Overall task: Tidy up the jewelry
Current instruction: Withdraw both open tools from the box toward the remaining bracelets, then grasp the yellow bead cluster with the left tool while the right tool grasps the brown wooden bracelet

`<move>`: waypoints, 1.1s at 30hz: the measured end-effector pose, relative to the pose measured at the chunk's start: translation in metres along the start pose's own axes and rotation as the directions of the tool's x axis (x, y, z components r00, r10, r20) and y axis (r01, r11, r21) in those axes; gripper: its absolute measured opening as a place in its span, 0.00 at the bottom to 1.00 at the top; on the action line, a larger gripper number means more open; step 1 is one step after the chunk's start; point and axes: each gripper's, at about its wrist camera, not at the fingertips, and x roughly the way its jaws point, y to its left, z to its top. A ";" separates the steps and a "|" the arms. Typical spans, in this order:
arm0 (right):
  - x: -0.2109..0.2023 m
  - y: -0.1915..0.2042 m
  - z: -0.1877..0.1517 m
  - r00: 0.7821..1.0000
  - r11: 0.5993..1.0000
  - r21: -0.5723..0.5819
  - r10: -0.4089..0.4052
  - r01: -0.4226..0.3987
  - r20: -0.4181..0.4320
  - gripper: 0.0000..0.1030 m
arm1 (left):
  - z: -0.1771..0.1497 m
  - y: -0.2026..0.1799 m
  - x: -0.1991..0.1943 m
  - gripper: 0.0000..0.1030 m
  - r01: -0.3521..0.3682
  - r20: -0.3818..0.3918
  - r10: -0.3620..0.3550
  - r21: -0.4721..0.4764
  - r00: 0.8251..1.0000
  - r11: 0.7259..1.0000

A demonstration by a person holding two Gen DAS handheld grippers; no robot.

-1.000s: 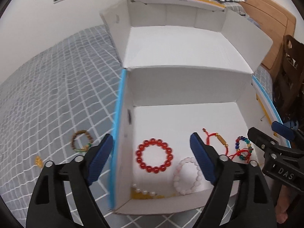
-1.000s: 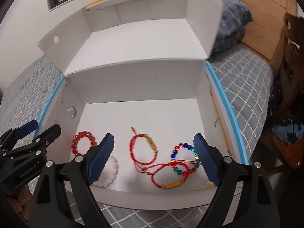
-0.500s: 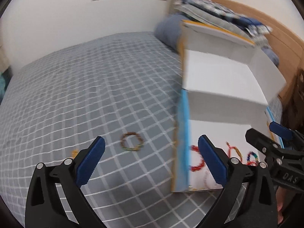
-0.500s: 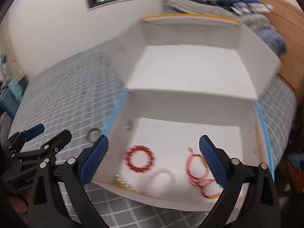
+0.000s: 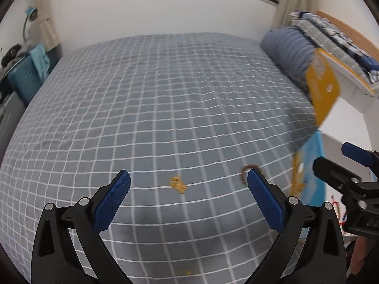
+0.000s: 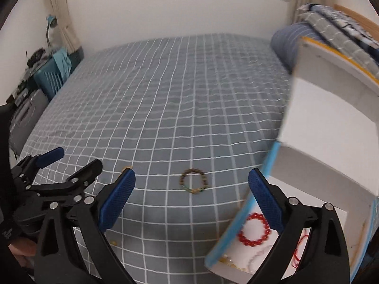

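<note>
Spreading under both wide-apart, empty sets of jaws, a grey checked bedspread (image 5: 165, 99) beneath white walls (image 6: 142, 7).

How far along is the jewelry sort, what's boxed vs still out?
Done: the red bead bracelet and a pale beaded one beside it lie in the white box, with red cord pieces at its right. In hand: nothing; the left gripper and right gripper are both open and empty. Left: the brown bead bracelet and a small gold piece lie on the bedspread.
</note>
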 end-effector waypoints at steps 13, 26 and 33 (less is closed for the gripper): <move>0.128 0.003 0.008 0.945 0.992 0.126 0.034 0.008 -0.324 0.86 | -0.010 0.036 0.101 0.94 -0.050 -0.159 0.047 -0.012 0.986 0.999; 0.192 -0.026 -0.009 0.886 0.960 0.258 0.020 0.113 -0.463 0.69 | -0.026 0.033 0.171 0.93 -0.017 -0.241 0.016 -0.004 0.970 1.000; 0.203 -0.036 -0.017 0.889 0.957 0.250 -0.016 0.146 -0.459 0.60 | -0.033 0.040 0.175 0.66 -0.033 -0.251 0.030 -0.010 0.968 0.999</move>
